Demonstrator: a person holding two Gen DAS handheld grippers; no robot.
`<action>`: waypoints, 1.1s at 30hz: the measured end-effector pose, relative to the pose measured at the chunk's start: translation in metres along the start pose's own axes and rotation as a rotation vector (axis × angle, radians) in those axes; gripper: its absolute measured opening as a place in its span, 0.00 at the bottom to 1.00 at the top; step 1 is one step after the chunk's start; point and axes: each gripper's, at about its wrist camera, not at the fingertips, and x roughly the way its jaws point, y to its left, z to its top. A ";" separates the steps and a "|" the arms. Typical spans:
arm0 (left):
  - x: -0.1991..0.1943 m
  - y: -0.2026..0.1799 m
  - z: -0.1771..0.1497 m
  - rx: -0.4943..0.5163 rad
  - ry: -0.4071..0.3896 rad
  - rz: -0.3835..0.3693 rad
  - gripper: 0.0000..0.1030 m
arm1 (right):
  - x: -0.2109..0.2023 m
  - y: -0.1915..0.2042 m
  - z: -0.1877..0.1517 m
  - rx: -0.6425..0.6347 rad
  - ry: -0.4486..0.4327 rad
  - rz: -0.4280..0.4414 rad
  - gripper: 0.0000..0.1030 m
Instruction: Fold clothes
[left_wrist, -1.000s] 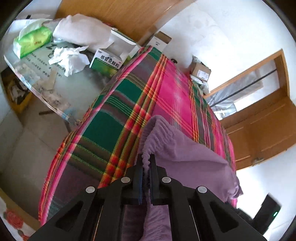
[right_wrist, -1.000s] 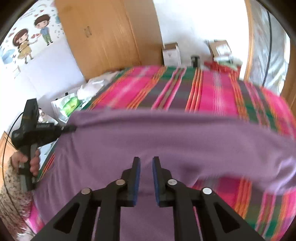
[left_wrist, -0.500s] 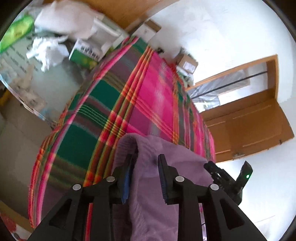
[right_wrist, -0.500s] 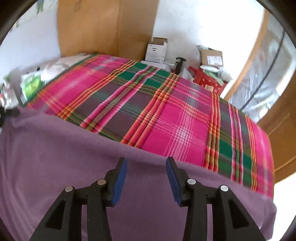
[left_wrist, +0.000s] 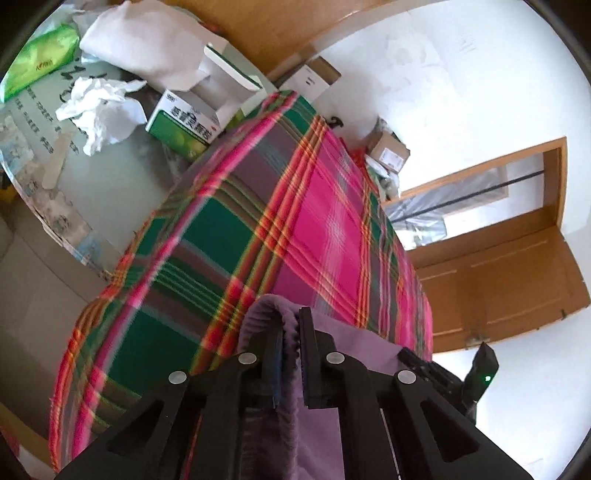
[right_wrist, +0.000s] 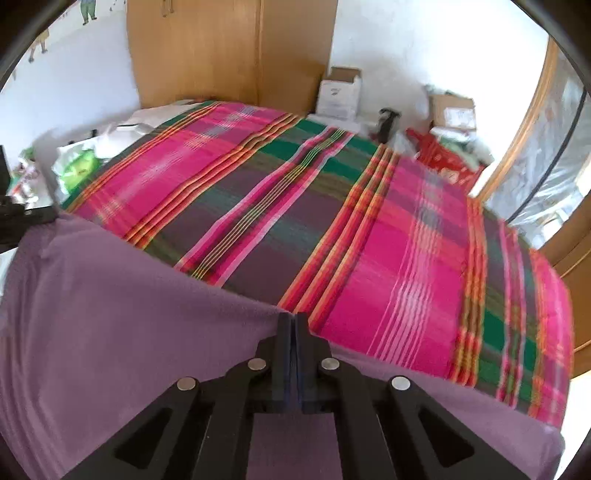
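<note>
A purple fleece garment (right_wrist: 110, 314) lies spread across the lower left and bottom of the right wrist view, its straight upper edge slanting down toward centre; in the left wrist view its gathered edge bunches at bottom centre.

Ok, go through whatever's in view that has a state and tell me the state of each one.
Left gripper: shut on the purple garment's bunched edge.
Right gripper: shut on the garment's far edge.
Purple garment: spread across the near end of the plaid bed cover.
Green medicine box: flap open.
Wooden door: ajar.
</note>
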 end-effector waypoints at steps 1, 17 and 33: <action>0.001 0.000 0.001 0.003 -0.002 0.008 0.07 | 0.001 0.000 0.004 0.006 -0.015 -0.023 0.02; -0.033 -0.015 -0.021 0.146 0.002 0.095 0.16 | -0.069 0.011 -0.022 0.116 -0.089 0.019 0.03; -0.098 -0.003 -0.144 0.330 0.162 0.254 0.23 | -0.160 0.168 -0.158 -0.178 -0.004 0.434 0.30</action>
